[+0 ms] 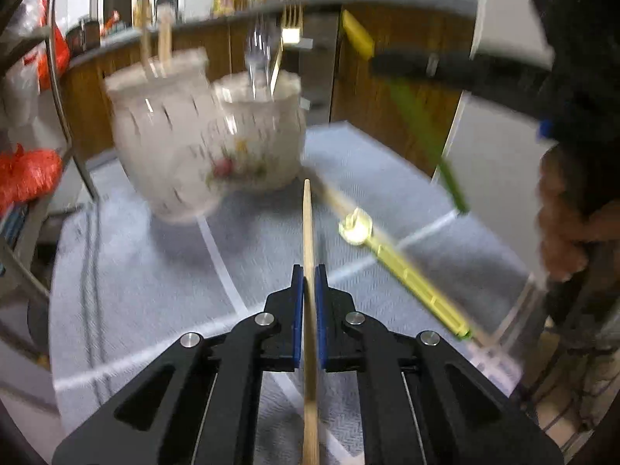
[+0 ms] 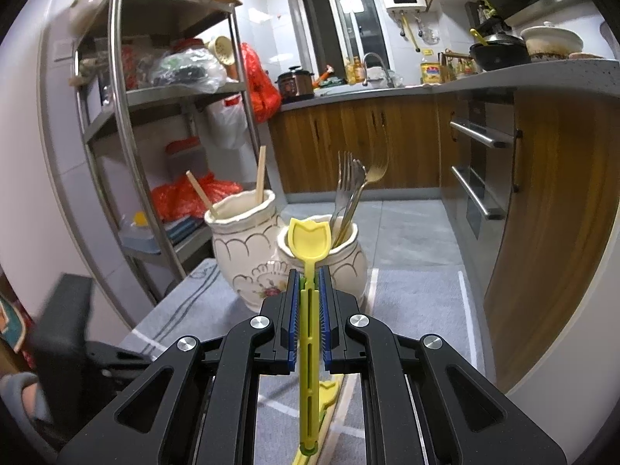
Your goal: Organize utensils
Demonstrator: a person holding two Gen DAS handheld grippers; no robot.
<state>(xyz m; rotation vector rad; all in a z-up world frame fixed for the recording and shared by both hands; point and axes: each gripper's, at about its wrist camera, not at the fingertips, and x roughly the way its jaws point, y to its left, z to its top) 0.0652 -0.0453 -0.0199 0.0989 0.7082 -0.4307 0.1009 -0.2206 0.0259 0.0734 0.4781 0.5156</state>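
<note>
My left gripper [image 1: 309,271] is shut on a wooden chopstick [image 1: 309,224] that points forward above the grey cloth. Ahead stand two white floral ceramic jars: the left jar [image 1: 162,135] holds chopsticks, the right jar [image 1: 267,128] holds forks. A yellow plastic spoon [image 1: 403,271] lies on the cloth to the right. My right gripper [image 2: 309,271] is shut on a yellow plastic spoon [image 2: 310,244], held upright in front of the fork jar [image 2: 348,259]. The chopstick jar [image 2: 242,244] stands to its left. Another yellow spoon [image 2: 327,391] lies below on the cloth.
A grey cloth [image 2: 418,294] covers the table. A steel shelf rack [image 2: 155,116] with bags stands to the left. Wooden cabinets and a counter [image 2: 387,124] lie behind. The right gripper's arm with a green-yellow piece [image 1: 422,116] crosses the left wrist view at upper right.
</note>
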